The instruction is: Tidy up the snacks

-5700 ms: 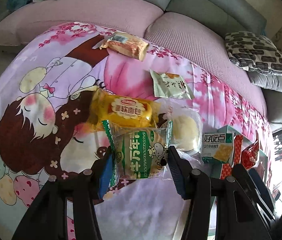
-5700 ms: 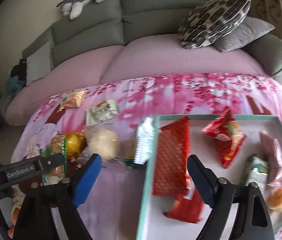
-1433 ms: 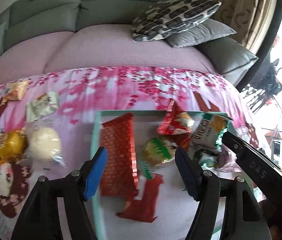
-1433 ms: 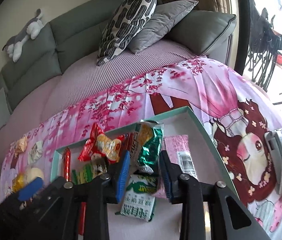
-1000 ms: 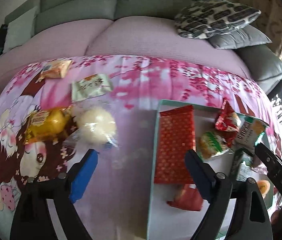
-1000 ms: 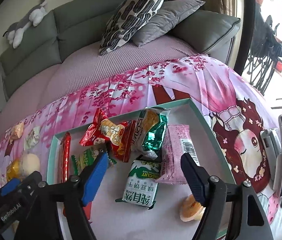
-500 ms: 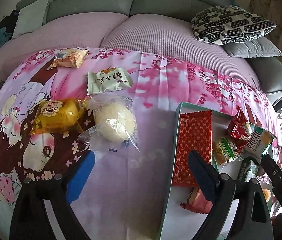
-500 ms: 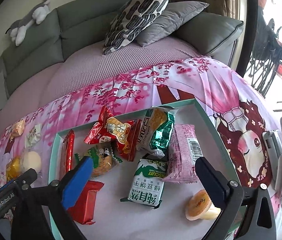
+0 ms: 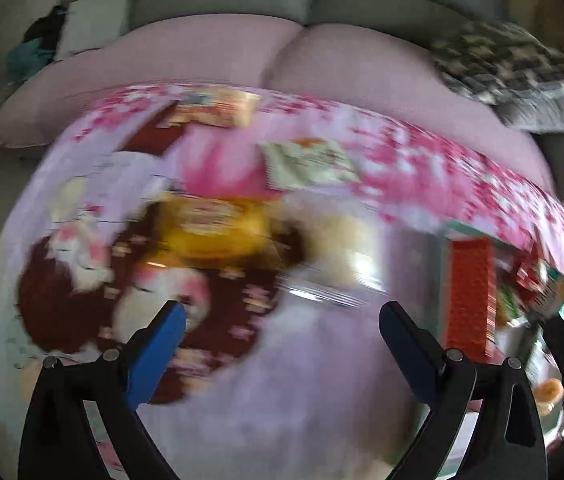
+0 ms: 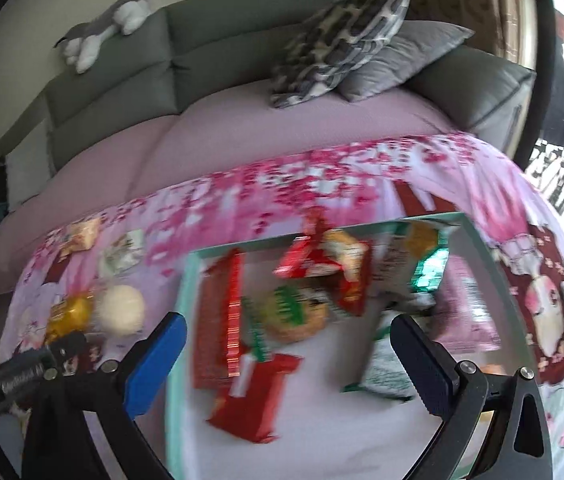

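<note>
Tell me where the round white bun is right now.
In the right wrist view the round white bun lies on the pink cloth, left of the tray, beside the yellow packet.

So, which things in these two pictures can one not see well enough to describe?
- Left wrist view: print on the yellow bread packet and the pale green packet, smeared by motion blur.
- Left wrist view: the tray, cut off at the right and partly behind the left tool.
- Right wrist view: the green-and-white packet, blurred and partly behind the right tool.
</note>
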Available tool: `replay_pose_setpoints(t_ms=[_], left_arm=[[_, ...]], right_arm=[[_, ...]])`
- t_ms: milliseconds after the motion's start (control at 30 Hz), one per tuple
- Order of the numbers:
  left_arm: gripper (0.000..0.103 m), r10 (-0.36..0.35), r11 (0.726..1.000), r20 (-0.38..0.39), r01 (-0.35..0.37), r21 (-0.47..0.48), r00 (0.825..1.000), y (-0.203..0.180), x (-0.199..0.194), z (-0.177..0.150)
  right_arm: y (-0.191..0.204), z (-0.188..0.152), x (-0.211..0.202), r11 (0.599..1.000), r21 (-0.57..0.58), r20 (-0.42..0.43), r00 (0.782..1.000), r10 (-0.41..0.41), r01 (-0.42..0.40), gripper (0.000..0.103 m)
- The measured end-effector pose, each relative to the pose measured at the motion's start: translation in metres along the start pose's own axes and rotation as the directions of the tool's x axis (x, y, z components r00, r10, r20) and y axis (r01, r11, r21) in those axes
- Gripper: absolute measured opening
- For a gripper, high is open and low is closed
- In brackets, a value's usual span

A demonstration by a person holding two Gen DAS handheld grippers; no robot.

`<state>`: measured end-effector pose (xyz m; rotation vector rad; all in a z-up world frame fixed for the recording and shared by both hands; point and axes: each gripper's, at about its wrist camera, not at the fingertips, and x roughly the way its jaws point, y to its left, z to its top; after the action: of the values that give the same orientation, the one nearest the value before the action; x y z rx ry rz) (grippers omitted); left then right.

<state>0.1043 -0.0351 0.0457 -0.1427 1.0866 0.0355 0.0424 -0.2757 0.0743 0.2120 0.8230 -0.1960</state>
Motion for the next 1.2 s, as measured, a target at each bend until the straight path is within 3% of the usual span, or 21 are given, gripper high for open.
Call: replay_pose_setpoints(t_ms=[133,300,467,700,867,1200], left_arm=[[0.098,0.052,0.995,0.014,-0.051,-0.090,0.999,0.047,-0.003,0.008],[0.098,0.065,0.972,0.003,-0.062,-0.227,0.998,0.105,-0.004,0.009],[0.097,0.071,0.949,-0.010,-0.071,-0.308,0.997,0.136,0.000,0.008],[0.097,0.020,0.958,0.012,-0.016,-0.286,1.000,0.130,0.012,0.020],[0.097,-0.019,0.966,0.039,0.029,-0.256,0.999,0.117,0.020,0.037],[0.098,-0.152,0.963,0.045,0.159,-0.218,0.987,0.090,0.047,0.056]], right_arm=[[0.027,-0.006,0.003,0.998,-0.034,-0.012,0.998,0.056,-0.056,0.103],[0.061,-0.014,0.008,0.990,-0.083,-0.027,0.994,0.110,-0.112,0.103],[0.086,-0.023,0.013,0.979,-0.125,-0.043,0.987,0.155,-0.159,0.103],[0.110,-0.025,0.023,0.964,-0.159,-0.073,0.977,0.202,-0.212,0.102],[0.123,-0.016,0.036,0.961,-0.165,-0.093,0.973,0.210,-0.223,0.093],[0.146,-0.003,0.070,0.953,-0.199,-0.136,0.970,0.202,-0.227,0.086]])
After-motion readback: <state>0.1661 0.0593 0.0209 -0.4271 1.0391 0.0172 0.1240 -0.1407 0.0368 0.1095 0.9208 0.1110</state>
